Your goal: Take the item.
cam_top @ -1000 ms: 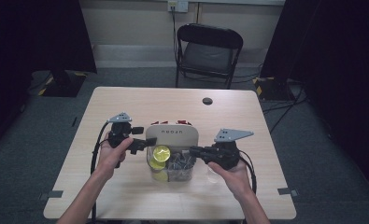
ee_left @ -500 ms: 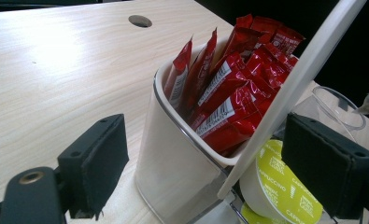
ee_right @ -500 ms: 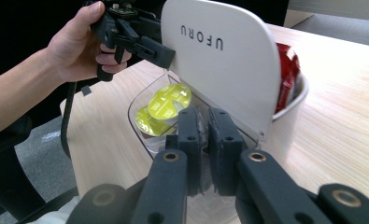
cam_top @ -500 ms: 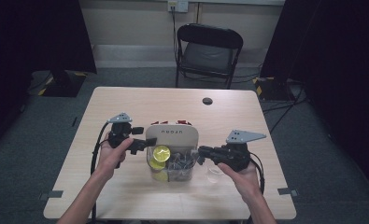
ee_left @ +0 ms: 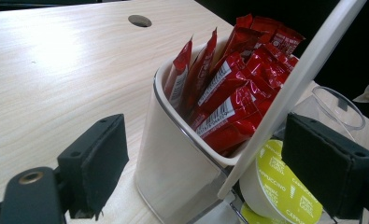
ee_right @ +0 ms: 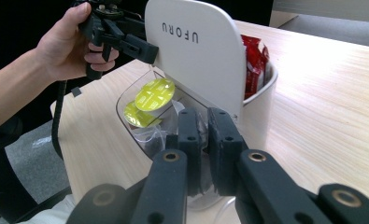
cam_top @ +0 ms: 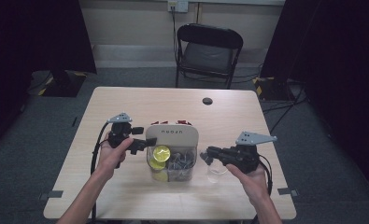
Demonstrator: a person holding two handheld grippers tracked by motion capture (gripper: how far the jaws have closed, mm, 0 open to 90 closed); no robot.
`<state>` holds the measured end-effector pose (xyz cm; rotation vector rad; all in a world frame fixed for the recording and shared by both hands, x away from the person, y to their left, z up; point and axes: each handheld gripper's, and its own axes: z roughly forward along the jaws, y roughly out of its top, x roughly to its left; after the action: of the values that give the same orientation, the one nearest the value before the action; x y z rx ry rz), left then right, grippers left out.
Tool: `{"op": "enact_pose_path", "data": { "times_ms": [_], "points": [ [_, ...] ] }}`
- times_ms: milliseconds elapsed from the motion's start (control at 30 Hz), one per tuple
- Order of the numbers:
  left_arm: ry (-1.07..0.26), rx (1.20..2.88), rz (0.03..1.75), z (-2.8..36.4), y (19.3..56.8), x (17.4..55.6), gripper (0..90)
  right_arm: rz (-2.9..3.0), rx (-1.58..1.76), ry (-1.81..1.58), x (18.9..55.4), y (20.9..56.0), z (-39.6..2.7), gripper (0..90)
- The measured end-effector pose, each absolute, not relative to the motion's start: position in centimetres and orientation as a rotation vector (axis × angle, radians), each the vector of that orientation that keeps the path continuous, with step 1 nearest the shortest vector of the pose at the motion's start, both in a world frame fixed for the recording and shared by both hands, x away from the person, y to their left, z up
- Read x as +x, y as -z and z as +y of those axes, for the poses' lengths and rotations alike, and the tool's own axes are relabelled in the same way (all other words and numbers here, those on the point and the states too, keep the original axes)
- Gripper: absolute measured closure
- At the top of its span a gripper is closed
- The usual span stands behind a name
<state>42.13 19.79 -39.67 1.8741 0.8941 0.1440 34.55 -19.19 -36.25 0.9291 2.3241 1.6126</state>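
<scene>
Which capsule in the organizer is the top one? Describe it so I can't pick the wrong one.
Find the white organizer at the middle of the table, with red sachets behind its upright lid. In the clear front compartment, the top capsule has a yellow-green foil lid tilted up; the other capsule lies lower, beneath it.

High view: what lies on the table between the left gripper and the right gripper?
The white-lidded box with yellow capsules in its clear front; a clear cup stands beside the right gripper. The high view shows this.
</scene>
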Motion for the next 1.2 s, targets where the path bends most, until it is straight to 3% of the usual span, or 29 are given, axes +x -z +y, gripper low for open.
{"op": "enact_pose_path", "data": {
  "times_ms": [1200],
  "points": [
    [-0.146, 1.878, 0.899, 19.7, 39.7, 42.1, 14.3, 2.337, 1.065, -1.462, 34.8, 39.6, -22.4, 84.6]
  ]
}}
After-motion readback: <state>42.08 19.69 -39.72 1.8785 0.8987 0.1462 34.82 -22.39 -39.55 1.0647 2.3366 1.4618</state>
